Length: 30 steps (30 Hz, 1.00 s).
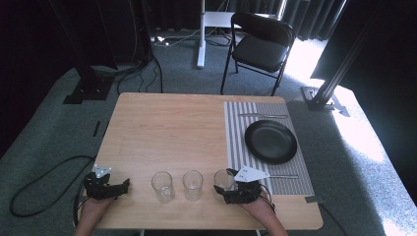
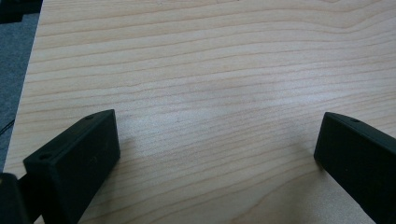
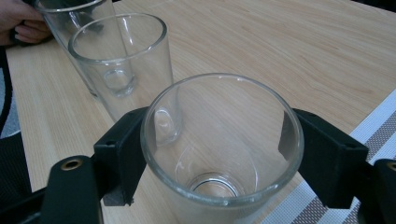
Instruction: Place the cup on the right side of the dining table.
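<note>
Three clear empty glasses stand in a row near the front edge of the wooden table. My right gripper is shut on the rightmost glass, beside the striped placemat. In the right gripper view the black pads press on both sides of this upright glass, with the gripper around it. The middle glass and the left glass stand behind it. My left gripper lies at the front left of the table, open, with bare wood between its jaws.
A black plate sits on the placemat, with cutlery beyond it and more cutlery on its near side. A black chair stands beyond the table. The middle glass and left glass stand between the grippers.
</note>
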Motion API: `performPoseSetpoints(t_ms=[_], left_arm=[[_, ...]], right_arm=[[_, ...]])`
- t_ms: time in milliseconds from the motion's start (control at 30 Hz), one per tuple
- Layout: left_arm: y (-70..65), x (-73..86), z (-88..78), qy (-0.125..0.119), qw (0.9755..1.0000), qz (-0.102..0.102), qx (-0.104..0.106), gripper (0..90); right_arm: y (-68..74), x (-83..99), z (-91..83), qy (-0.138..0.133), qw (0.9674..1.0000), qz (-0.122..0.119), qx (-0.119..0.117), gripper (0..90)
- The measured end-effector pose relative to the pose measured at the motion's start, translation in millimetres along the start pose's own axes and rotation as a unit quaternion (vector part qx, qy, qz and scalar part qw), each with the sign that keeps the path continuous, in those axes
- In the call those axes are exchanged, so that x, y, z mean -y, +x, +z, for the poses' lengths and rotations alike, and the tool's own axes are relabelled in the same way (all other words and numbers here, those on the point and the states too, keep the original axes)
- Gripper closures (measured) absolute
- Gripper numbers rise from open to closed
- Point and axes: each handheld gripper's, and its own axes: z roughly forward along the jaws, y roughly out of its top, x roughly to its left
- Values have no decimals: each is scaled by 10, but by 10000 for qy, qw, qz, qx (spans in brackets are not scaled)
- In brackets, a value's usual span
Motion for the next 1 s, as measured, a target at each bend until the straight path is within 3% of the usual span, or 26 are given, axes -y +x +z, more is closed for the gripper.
performPoseSetpoints(t_ms=[1000], left_arm=[[0,2,-2,0,10000,-2,0,5]], right_arm=[[31,-22,28,277,9994,-164,100,282]])
